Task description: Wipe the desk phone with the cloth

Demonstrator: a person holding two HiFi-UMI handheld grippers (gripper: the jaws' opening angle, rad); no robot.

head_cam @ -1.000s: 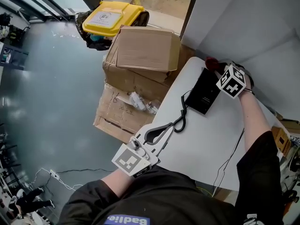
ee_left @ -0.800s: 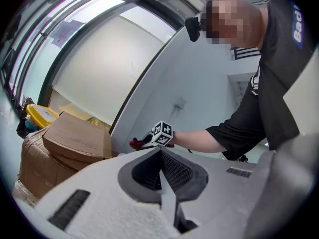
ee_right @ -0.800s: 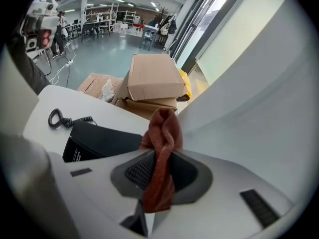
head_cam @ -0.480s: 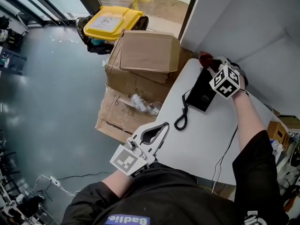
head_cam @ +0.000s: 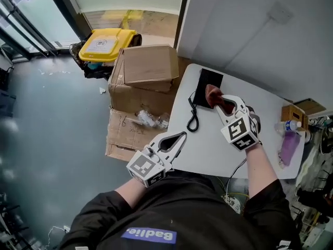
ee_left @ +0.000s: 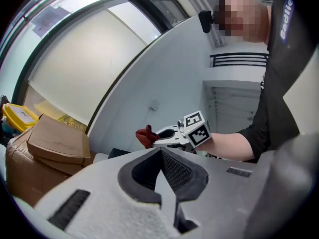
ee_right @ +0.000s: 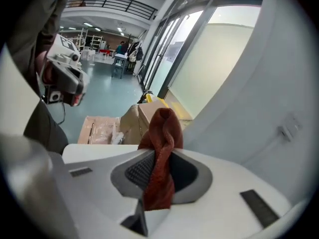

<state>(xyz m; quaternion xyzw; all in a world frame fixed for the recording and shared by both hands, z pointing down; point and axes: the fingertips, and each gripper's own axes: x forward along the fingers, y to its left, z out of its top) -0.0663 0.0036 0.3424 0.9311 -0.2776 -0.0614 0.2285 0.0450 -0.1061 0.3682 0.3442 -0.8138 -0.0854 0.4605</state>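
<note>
Grippers: two, the left gripper point(head_cam: 180, 135) at six o'clock in the head view and the right gripper point(head_cam: 213, 94) just right of centre.
Cloth point(head_cam: 212, 92): one, dark red.
Desk phone point(head_cam: 209, 79): one, black, at twelve o'clock on the table point(head_cam: 208, 152).
Coiled cord point(head_cam: 192, 120): one.
Table: one, white.
Cardboard boxes point(head_cam: 151, 64): three in a pile, at ten o'clock.
Yellow-lidded bin point(head_cam: 104, 43): one, at eleven o'clock.
Small brown box point(head_cam: 292, 113): one, at three o'clock.
Purple item point(head_cam: 287, 146): one, kind unclear.

left gripper point(ee_left: 160, 152): fingers point(ee_left: 182, 169) together, empty | right gripper point(ee_left: 158, 137) ahead, gripping red cloth point(ee_left: 145, 136) | cardboard boxes point(ee_left: 55, 144) left
</note>
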